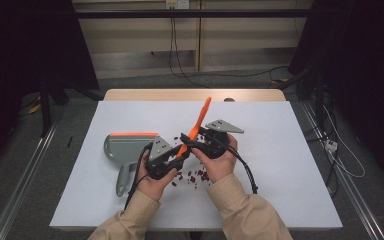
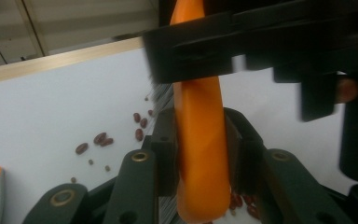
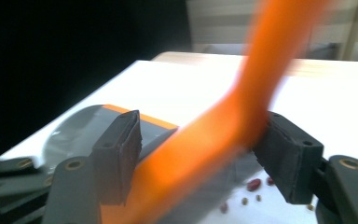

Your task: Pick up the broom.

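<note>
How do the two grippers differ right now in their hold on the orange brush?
The left gripper is clamped shut on the orange brush low on its handle; the right gripper has jaws standing apart around the handle, with a gap at one pad. In the high view the left sits lower and nearer the dustpan, the right higher up the handle. Both straddle the same brush above the scattered beans.

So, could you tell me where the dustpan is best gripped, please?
By its handle. The dustpan lies flat with the narrow grey handle pointing toward the person, so come from the near side, from above, jaws across the handle's width.
</note>
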Demonstrator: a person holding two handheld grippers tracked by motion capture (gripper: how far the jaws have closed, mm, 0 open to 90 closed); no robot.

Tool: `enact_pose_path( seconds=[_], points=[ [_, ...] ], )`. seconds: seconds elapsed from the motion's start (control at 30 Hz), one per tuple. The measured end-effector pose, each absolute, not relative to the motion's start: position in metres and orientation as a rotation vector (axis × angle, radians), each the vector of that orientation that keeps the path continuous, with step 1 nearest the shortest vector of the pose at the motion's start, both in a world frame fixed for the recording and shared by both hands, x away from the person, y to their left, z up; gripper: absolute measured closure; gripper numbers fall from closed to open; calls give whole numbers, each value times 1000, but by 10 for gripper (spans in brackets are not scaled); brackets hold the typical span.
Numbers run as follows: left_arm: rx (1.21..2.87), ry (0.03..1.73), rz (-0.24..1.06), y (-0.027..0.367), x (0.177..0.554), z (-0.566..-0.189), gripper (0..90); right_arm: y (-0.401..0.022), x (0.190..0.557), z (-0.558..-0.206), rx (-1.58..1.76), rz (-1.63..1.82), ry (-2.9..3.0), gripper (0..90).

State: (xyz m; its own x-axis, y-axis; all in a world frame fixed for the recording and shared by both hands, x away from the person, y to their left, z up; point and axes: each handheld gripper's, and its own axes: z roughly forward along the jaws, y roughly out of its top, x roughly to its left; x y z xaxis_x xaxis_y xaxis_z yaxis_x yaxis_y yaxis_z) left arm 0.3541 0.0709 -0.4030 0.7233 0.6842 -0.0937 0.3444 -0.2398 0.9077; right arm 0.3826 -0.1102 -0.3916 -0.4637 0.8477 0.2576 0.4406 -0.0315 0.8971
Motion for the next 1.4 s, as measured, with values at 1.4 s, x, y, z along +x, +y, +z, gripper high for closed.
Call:
enact_pose_path(
  seconds=[1.4],
  points=[
    [1765, 809, 535, 69, 350, -400, 668, -103, 378, -378, 1563, 1669, 1810, 496]
  ],
)
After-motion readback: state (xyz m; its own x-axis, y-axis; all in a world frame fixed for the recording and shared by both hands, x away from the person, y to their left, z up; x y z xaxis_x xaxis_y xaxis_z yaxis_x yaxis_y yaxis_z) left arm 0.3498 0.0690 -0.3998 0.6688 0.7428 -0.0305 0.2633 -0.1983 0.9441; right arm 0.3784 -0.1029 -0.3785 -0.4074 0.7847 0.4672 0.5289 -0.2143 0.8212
